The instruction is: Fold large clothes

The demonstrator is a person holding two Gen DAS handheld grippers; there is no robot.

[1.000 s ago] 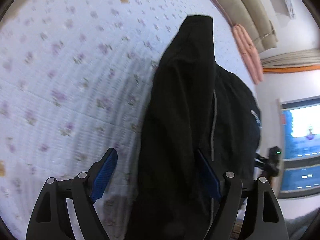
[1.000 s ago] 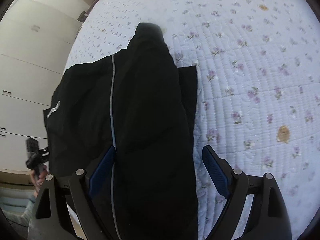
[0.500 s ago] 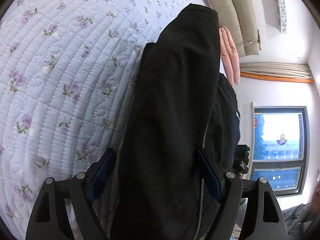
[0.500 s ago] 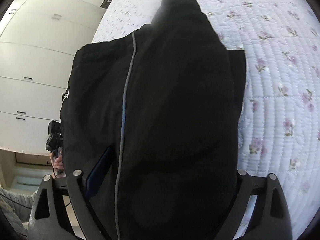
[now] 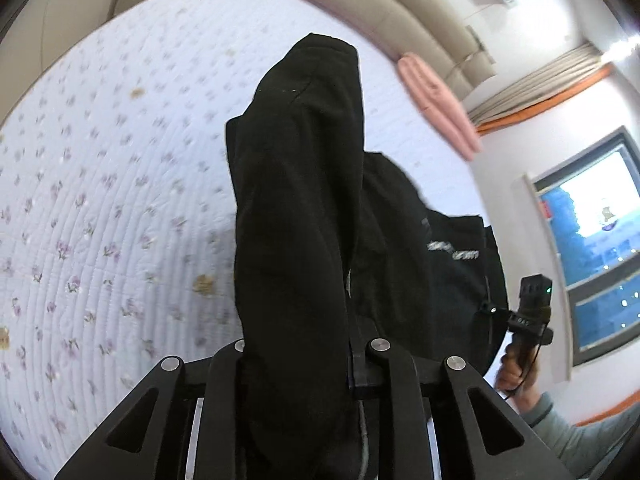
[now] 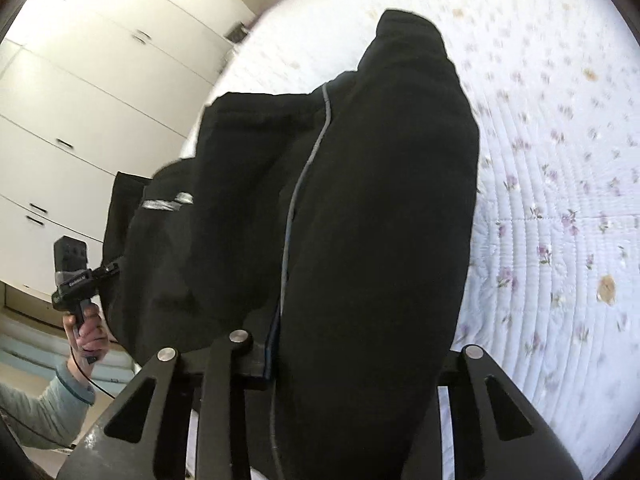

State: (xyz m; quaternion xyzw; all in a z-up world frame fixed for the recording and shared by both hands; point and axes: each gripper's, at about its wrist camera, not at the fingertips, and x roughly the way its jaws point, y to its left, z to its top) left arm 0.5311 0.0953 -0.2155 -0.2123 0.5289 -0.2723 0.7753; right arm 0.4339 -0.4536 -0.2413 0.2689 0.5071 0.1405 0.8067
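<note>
A large black garment [image 5: 296,200] with a thin grey stripe [image 6: 296,200] and a pale print hangs over a flowered white quilt [image 5: 100,200]. My left gripper [image 5: 296,360] has a thick fold bunched between its fingers, and the jaws are closing on it. My right gripper [image 6: 356,360] is also closing its jaws, with another fold of the same garment [image 6: 380,180] pressed between them. The cloth covers the pads of both grippers. It rises from the quilt [image 6: 560,200] toward both cameras.
A person's hand [image 5: 516,364] in a grey sleeve holds a handle at the right; the other hand [image 6: 86,332] shows at the left. A pink cloth [image 5: 436,104] lies by the beige headboard [image 5: 400,12]. White wardrobe doors [image 6: 80,100] and a window [image 5: 592,240] flank the bed.
Both grippers went from wide open around the black folds to closed on them. Both have risen, lifting the garment away from the quilt.
</note>
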